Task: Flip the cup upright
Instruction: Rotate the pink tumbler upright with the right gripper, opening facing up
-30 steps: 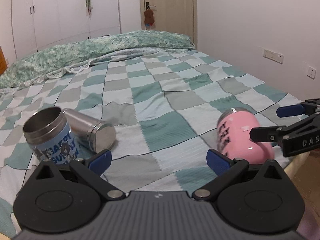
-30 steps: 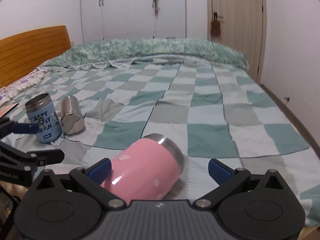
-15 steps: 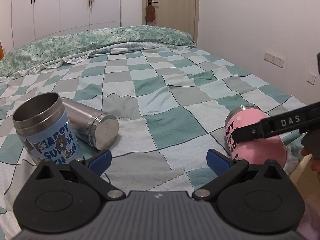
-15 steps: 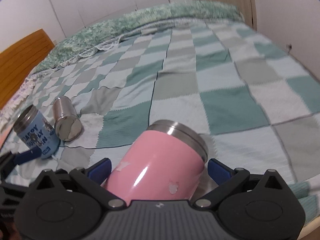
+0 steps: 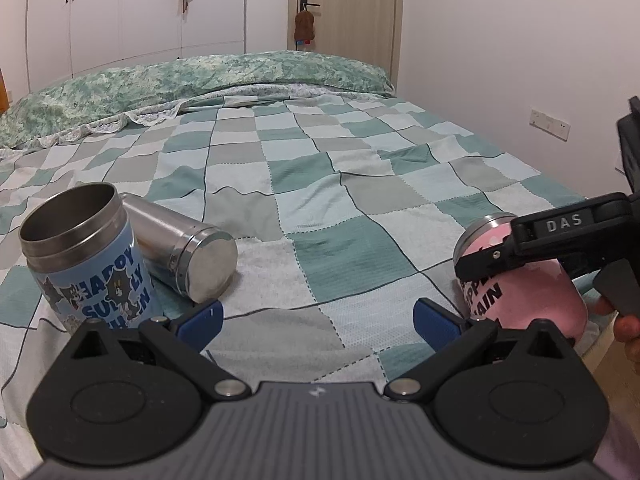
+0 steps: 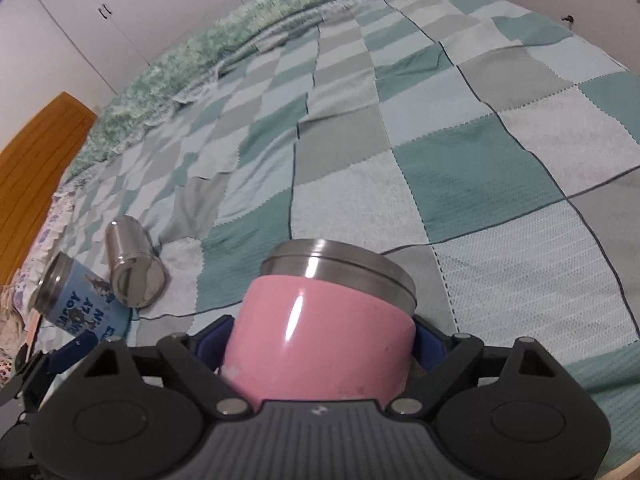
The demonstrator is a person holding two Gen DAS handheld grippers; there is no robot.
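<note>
Right wrist, pink cup [image 6: 320, 340] between hand-held gripper [image 6: 320, 344] fingers

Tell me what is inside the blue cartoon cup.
The blue cartoon cup stands open end up on the checked blanket. Only bare steel inner wall shows through its mouth, with nothing sticking out. The bottom is hidden by the rim.

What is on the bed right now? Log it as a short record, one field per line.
surface: checkered bedspread
pink cup: tilted, steel rim pointing away, clamped between the right gripper fingers
blue cup: standing, mouth up
steel cup: on its side beside the blue cup, contact unclear
left gripper: open, empty, low over the bedspread
remaining: pink cup not yet upright
</note>
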